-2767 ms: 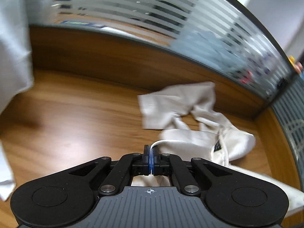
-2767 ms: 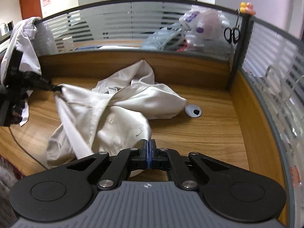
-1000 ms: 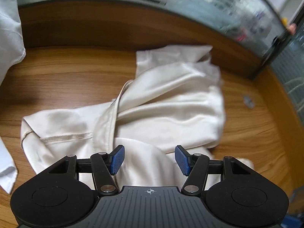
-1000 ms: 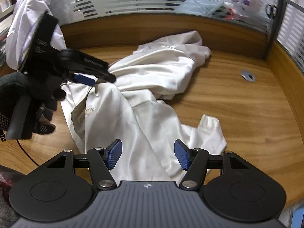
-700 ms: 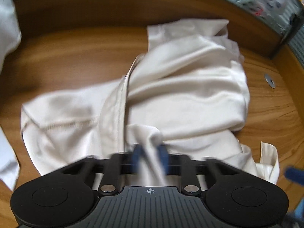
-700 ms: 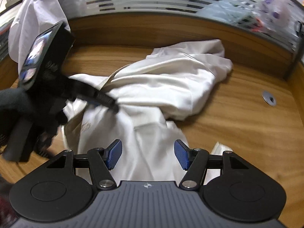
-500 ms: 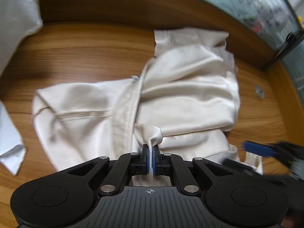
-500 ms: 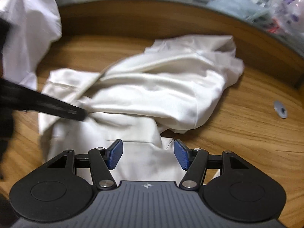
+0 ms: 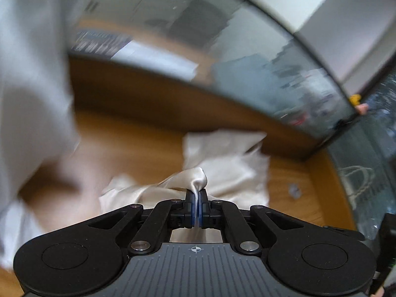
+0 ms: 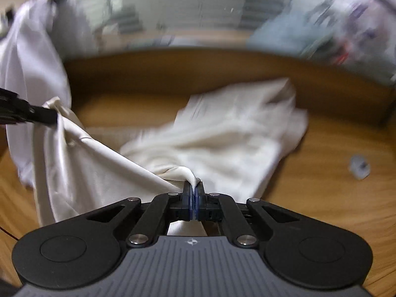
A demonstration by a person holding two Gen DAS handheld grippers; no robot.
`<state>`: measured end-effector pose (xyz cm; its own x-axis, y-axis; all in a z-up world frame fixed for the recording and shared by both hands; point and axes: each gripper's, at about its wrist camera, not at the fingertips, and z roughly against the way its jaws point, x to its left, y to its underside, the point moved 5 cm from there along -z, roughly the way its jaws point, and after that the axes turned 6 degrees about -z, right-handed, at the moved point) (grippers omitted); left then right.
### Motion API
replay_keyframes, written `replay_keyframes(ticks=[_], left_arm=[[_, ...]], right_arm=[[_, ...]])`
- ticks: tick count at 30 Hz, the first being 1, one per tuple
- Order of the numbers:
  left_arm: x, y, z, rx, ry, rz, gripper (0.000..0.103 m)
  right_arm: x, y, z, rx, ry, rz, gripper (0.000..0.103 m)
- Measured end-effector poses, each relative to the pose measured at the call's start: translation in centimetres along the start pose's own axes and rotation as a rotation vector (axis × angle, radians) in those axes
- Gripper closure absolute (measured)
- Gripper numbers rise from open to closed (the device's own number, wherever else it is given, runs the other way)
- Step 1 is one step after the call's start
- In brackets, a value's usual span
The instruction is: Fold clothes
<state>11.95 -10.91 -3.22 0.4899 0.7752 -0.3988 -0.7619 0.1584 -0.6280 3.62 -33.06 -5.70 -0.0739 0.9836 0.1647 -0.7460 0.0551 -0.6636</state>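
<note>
A cream satin garment (image 10: 222, 143) lies rumpled on the wooden desk (image 10: 334, 198). My left gripper (image 9: 196, 195) is shut on a pinched fold of the cream garment (image 9: 222, 158), raised off the desk. In the right wrist view the left gripper (image 10: 53, 117) shows at the left edge, with cloth hanging from its tip. My right gripper (image 10: 194, 188) is shut on another fold of the same cloth, and a taut band of fabric runs between the two grips. Both views are blurred.
A white garment (image 10: 27, 57) hangs over the partition at the left, also filling the left of the left wrist view as white cloth (image 9: 29, 99). A frosted glass partition (image 10: 198, 12) backs the desk. A round cable grommet (image 10: 358, 167) sits in the desk at the right.
Both grippers went from open to shut on folds of the cream garment. The left one has lifted its fold up and to the left; the cloth now stretches between them.
</note>
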Motion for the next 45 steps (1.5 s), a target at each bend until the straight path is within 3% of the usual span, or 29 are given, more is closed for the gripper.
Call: replay_keyframes(ticks=[8,11,14,19,24,31,37,40,42,45], left_arm=[[-7.2,-9.7,3.2,-0.164,0.188,-0.130,0.098],[-8.2,-10.8,4.7,-0.191,0.234,-0.144,0.098],[-7.7,-9.8,5.6,-0.178,0.255,-0.142,0.098],[-4.0,-4.5,5.3,-0.106,0.218,-0.143,0.098],[0.9,2.7,3.8,0.039,0.122,-0.161,0.098],[5.2,10.1,3.9,0.141,0.065,-0.183,0.098],[6.4,14.2,3.5,0.215,0.041,-0.240,0.095],[7.2,15.0,4.3,0.214,0.019,-0.263,0.086],[7.4,14.6,4.5,0.185,0.010,-0.267,0.076],[7.7,14.0,4.8,0.146,0.000,-0.275,0.066]], right_arm=[[-2.2,-7.7,11.7,-0.292,0.057,-0.055,0.101],[-2.1,-9.1,15.3,-0.363,0.059,-0.073,0.101],[-1.7,-8.7,17.3,-0.388,0.031,-0.105,0.101],[0.1,-5.1,17.2,-0.309,-0.018,-0.105,0.101],[2.6,1.6,13.1,-0.114,-0.071,-0.117,0.101],[6.9,10.1,8.9,0.085,-0.075,-0.081,0.101],[8.7,14.6,7.0,0.204,-0.069,-0.035,0.100],[8.9,15.3,6.9,0.231,-0.040,-0.006,0.095],[9.0,15.0,7.2,0.229,-0.021,0.006,0.081],[9.3,13.8,7.8,0.189,-0.012,0.003,0.073]])
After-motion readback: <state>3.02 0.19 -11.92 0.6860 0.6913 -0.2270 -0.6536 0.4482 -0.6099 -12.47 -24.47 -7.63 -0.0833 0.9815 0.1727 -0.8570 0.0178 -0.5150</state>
